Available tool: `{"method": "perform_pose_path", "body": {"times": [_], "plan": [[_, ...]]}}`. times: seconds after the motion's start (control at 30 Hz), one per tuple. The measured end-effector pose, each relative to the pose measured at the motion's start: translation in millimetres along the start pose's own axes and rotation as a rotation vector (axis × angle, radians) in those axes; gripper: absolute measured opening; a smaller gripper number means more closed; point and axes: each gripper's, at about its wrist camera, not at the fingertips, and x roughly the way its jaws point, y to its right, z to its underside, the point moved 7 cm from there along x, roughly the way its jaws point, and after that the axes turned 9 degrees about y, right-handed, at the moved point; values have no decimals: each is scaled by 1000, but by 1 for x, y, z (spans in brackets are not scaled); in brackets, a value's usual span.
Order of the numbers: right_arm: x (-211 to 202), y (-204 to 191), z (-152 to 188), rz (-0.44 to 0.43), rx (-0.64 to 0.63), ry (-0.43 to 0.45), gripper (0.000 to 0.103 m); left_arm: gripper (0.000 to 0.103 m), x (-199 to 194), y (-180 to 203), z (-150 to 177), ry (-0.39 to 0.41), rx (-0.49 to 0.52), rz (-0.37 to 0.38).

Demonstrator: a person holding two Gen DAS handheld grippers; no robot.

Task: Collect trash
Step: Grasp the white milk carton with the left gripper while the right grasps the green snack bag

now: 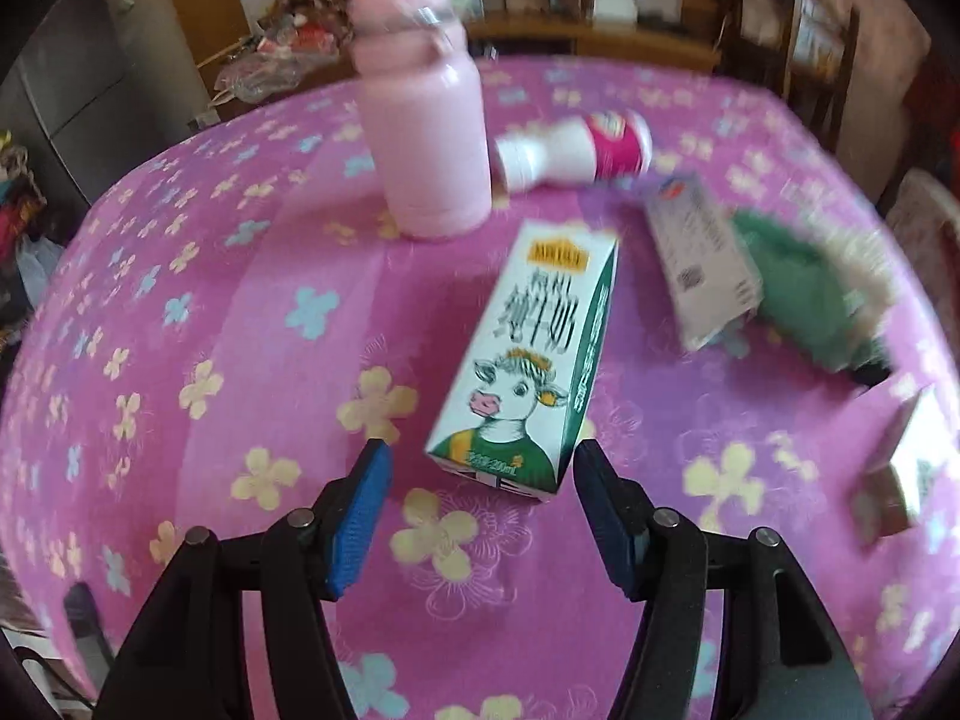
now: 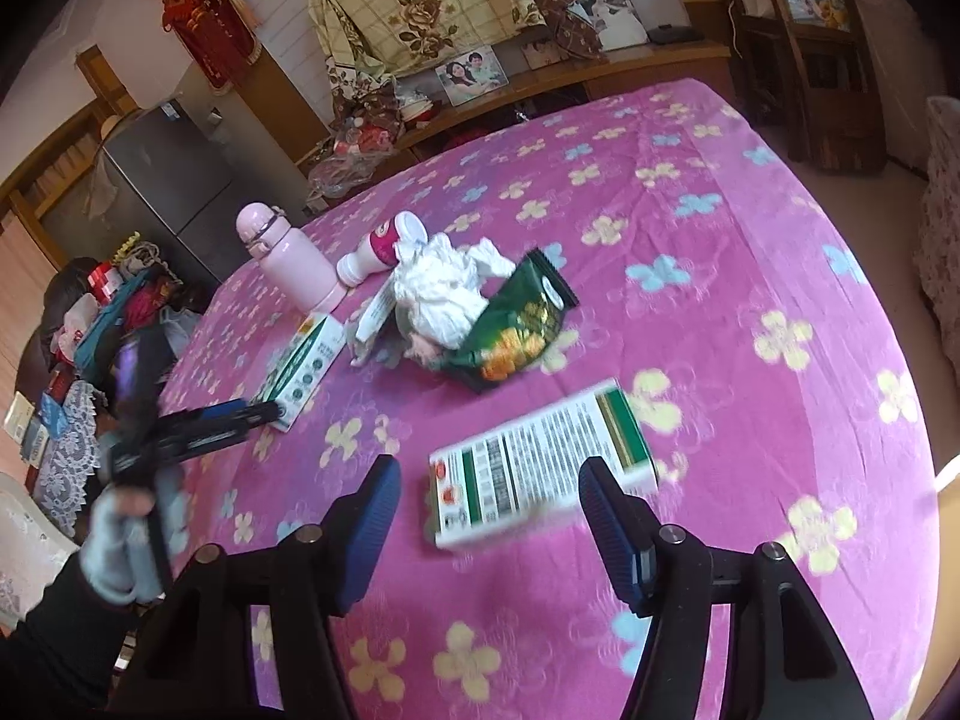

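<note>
A white and green milk carton with a cow picture (image 1: pixel 528 360) lies on the pink flowered cloth, its near end between the tips of my open left gripper (image 1: pixel 480 468). It also shows in the right wrist view (image 2: pixel 303 363), with the left gripper (image 2: pixel 264 414) at it. My right gripper (image 2: pixel 489 480) is open, its jaws either side of a flat white and green box (image 2: pixel 540 468). Beyond lie a crumpled white tissue (image 2: pixel 441 294), a green snack bag (image 2: pixel 519 324), a small white and magenta bottle (image 1: pixel 576 150) on its side, and another flat box (image 1: pixel 702 258).
A pink flask (image 1: pixel 420 114) stands upright behind the carton. The table (image 2: pixel 750 228) is covered with pink cloth. A fridge (image 2: pixel 162 180), a low wooden shelf with photos (image 2: pixel 540 78) and a wooden chair (image 2: pixel 810 60) stand around the table.
</note>
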Motion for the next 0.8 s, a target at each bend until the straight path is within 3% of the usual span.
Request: {"method": "perform_pose_path", "body": {"times": [0.1, 0.2, 0.6, 0.67, 0.7, 0.8], "plan": [[16, -3, -12, 24, -34, -9, 70, 72, -6, 1, -11, 50, -12, 22], [43, -1, -21, 54, -59, -58, 71, 73, 6, 9, -19, 57, 16, 35], [113, 24, -55, 82, 60, -107, 71, 73, 69, 28, -28, -32, 90, -14], [121, 23, -53, 86, 52, -117, 63, 72, 70, 27, -26, -39, 55, 3], [124, 23, -50, 79, 53, -122, 47, 66, 70, 25, -25, -39, 46, 2], [115, 20, -47, 48, 60, -89, 37, 58, 62, 19, -20, -25, 54, -6]]}}
